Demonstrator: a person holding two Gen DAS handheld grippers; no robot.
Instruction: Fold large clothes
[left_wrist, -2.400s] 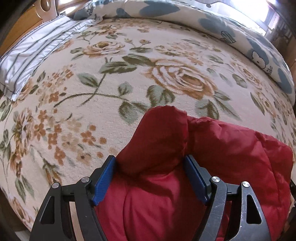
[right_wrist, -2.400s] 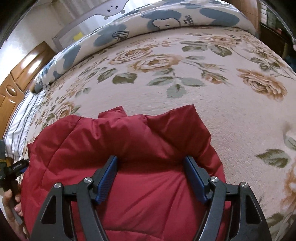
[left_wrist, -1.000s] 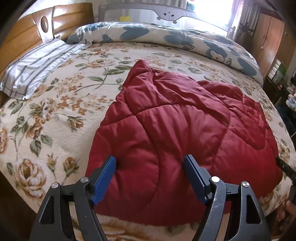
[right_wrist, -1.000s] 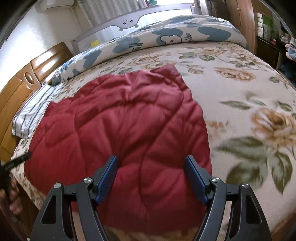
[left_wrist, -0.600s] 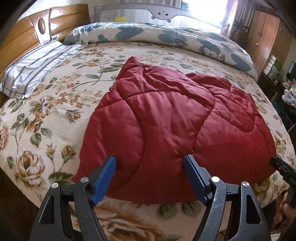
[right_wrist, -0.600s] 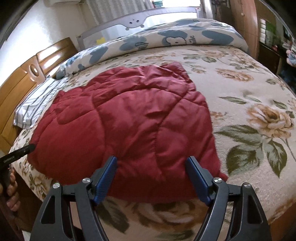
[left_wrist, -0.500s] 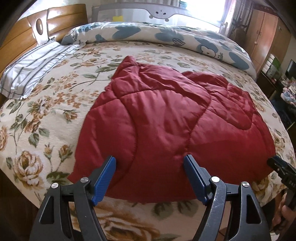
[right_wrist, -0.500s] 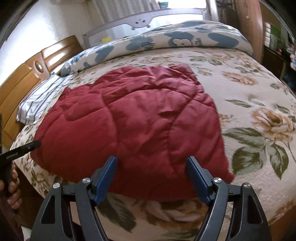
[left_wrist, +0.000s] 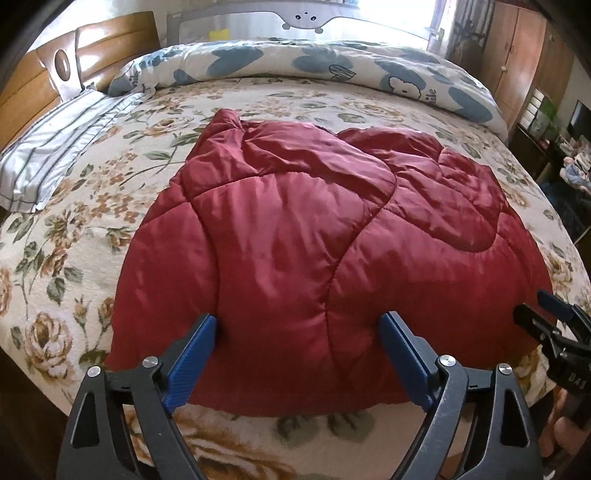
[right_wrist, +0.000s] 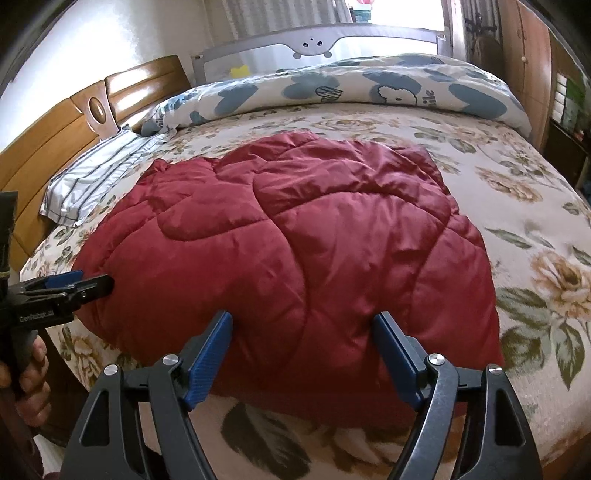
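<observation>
A red quilted padded garment (left_wrist: 314, 236) lies folded in a broad puffy heap on the floral bedspread (left_wrist: 74, 229); it also shows in the right wrist view (right_wrist: 295, 251). My left gripper (left_wrist: 299, 354) is open and empty, held just off the garment's near edge. My right gripper (right_wrist: 303, 350) is open and empty too, at the near edge further right. The right gripper shows at the right edge of the left wrist view (left_wrist: 554, 325), and the left gripper at the left edge of the right wrist view (right_wrist: 62, 288).
A rolled blue-and-white duvet (left_wrist: 332, 70) lies along the far side of the bed. A striped pillow (left_wrist: 55, 144) sits at the left by the wooden headboard (left_wrist: 40, 81). A wooden wardrobe (left_wrist: 524, 55) and shelves stand at the right.
Both grippers let go of the red garment and drew back toward the near bed edge. The garment now lies spread on the bed, and in the last half second the view barely shifts.
</observation>
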